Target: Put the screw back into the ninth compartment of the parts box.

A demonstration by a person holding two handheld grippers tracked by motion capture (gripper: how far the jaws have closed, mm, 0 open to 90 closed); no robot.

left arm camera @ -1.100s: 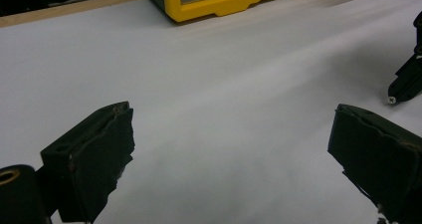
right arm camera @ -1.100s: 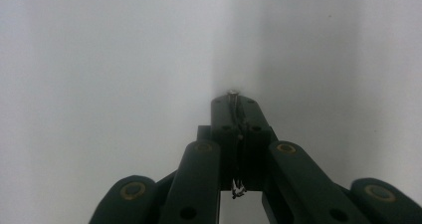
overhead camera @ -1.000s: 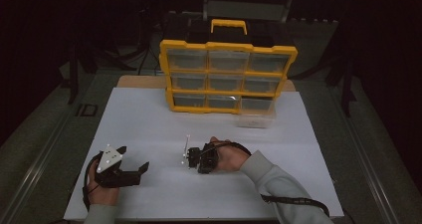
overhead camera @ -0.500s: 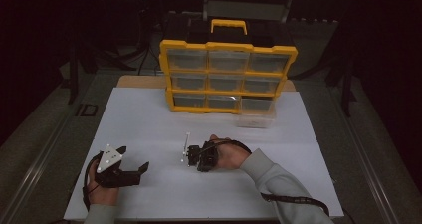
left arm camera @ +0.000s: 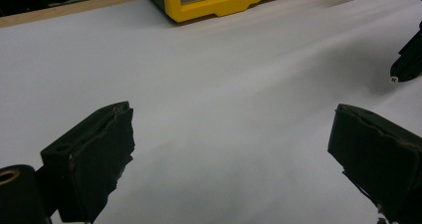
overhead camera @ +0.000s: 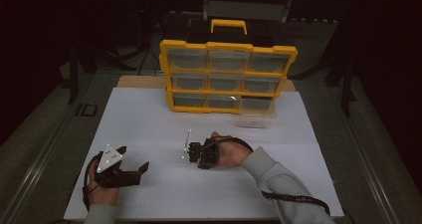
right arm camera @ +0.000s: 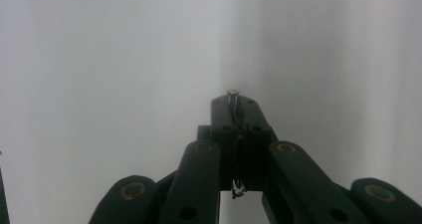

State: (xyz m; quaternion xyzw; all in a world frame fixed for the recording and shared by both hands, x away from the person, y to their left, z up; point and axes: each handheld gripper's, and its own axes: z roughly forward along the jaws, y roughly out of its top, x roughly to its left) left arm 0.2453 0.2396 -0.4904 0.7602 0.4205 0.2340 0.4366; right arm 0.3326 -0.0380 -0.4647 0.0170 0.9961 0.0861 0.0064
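Right gripper (right arm camera: 233,102) pinched on a small screw (right arm camera: 232,95), head poking out past the fingertips, well in front of the yellow organiser (overhead camera: 226,77) above the white sheet (overhead camera: 149,119). Left gripper (left arm camera: 231,149) spread wide, nothing between the pads, farther from the organiser toward its left front. Clear drawer (overhead camera: 256,118) just beside the organiser's right foot.

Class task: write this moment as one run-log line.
right gripper: shut on screw | left gripper: open, idle on sheet | organizer: behind
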